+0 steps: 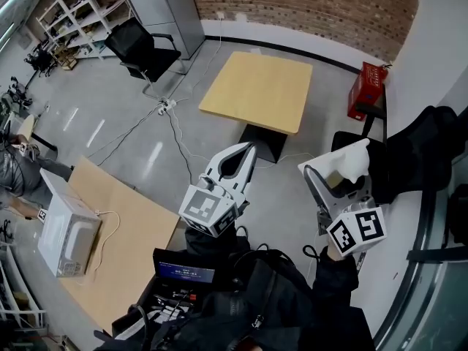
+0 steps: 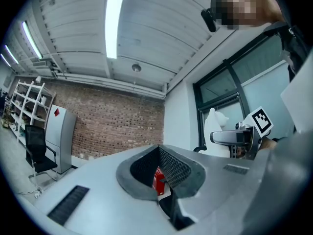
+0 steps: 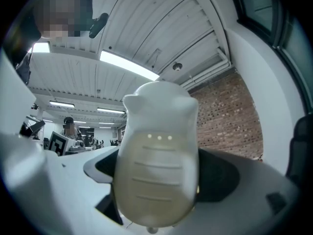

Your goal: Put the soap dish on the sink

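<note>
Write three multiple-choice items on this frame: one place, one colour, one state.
1. Where is the soap dish?
A. in the right gripper
B. on the wooden table
C. on the microwave

2. What colour is the soap dish?
A. red
B. white
C. black

3. How do the left gripper jaws stand?
A. wide apart
B. shut on the soap dish
C. together, empty

Answers:
1 A: the right gripper view shows it clamped between the jaws.
2 B: it is white in every view.
3 C: the left gripper view shows the tips meeting on nothing.
</note>
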Tool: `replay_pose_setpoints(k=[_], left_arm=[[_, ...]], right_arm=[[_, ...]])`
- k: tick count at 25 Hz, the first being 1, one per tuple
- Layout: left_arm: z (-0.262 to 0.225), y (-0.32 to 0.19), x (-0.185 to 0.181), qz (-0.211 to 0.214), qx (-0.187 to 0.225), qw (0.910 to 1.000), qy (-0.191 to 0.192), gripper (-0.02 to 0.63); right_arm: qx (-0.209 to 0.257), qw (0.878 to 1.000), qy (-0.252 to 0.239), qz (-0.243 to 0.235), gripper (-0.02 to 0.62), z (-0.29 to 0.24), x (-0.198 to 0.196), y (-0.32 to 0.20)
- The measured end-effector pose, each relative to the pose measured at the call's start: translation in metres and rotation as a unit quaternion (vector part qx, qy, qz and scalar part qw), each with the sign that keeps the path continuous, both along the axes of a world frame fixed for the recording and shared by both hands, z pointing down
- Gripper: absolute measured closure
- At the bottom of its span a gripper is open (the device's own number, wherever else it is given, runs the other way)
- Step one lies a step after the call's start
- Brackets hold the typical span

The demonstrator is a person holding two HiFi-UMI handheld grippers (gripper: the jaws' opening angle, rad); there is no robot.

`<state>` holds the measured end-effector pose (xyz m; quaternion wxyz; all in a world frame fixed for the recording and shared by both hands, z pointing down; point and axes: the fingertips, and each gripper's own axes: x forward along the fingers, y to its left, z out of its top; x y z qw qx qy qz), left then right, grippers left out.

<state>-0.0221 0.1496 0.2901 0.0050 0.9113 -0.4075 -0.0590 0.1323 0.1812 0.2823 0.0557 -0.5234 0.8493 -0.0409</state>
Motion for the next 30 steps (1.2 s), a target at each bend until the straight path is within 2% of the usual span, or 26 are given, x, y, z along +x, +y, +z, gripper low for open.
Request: replay_pose_setpoints(k=[7,14,22,30], left_arm=[[0.003,-0.011,0.0,-0.005,0.0,1.0,0.001,0.603],[0.009,-0.051,0.004,-0.001,0.012,0.9999,0.005,0.603],[0.015,-0.139,-0.001,0.006,0.006,0.9999,0.013,0.603],[0.03,-0.257,-0.016,0.012,-0.016,0.9998,0.002,0.603]], right_arm=[[-0.004,1.0,-0.006,-0.016,0.13,0.006,-0.006,-0.017],[0.007,1.0,0.004,-0.013,0.13,0.01,-0.004,-0.053],[0.004,1.0,0.01,-0.008,0.13,0.017,-0.009,-0.14],[-0.013,1.0,0.021,0.003,0.129,0.026,-0.021,-0.254]])
